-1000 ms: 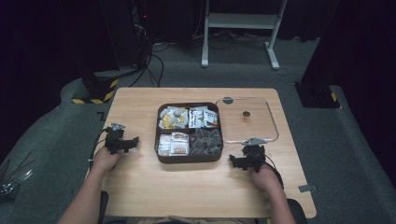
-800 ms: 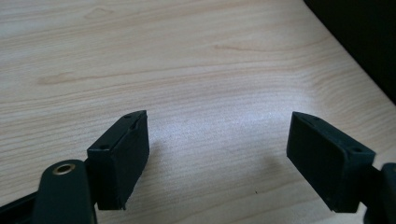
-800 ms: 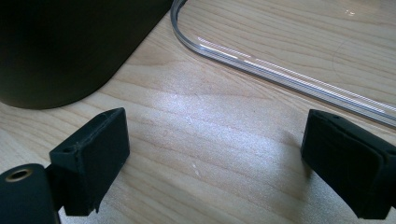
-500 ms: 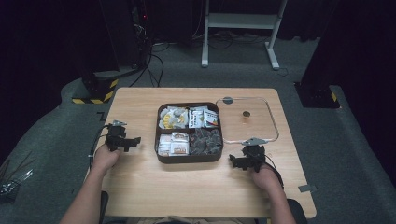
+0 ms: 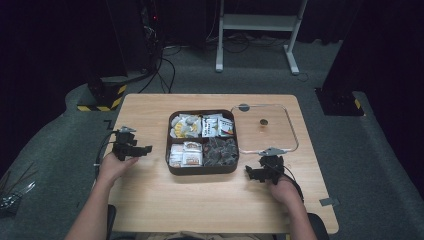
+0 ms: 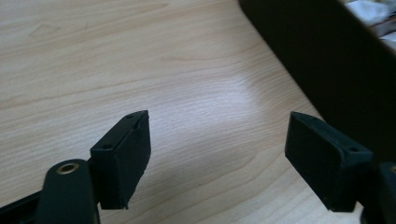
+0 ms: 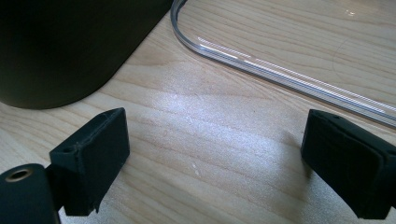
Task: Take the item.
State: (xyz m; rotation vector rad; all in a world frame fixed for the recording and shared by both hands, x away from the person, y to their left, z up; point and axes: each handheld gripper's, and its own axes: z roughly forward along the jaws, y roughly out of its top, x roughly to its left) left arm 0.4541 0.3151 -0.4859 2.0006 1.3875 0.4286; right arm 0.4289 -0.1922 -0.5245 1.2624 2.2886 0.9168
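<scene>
Here we are at the wooden table [image 5: 210,200], and both hands are down on it, one either side of the dark brown snack box [image 5: 202,170] that sits in the middle. The left gripper [image 5: 145,149] rests just left of the box, held in the person's left hand [image 5: 112,167], and from its own view the jaws stand wide apart with nothing but bare wood between them; the box's dark wall [image 6: 327,56] rises close by on that view's right. Over on the other side, the right gripper [image 5: 250,173] lies near the box's front right corner, apart from it, jaws likewise spread wide and holding nothing. Its own view looks straight over the table grain, with the rounded corner of the box [image 7: 70,46] at upper left and the curved edge of the clear lid [image 7: 280,70] running across the top right. That lid [image 5: 292,135] lies flat on the table just right of the box, its small knob [image 5: 263,121] showing through the middle. The box is uncovered, four compartments showing: pale wrapped snacks [image 5: 184,126] at back left, printed packets [image 5: 217,126] at back right, small white packets [image 5: 185,154] at front left, dark wrapped pieces [image 5: 220,151] at front right.
</scene>
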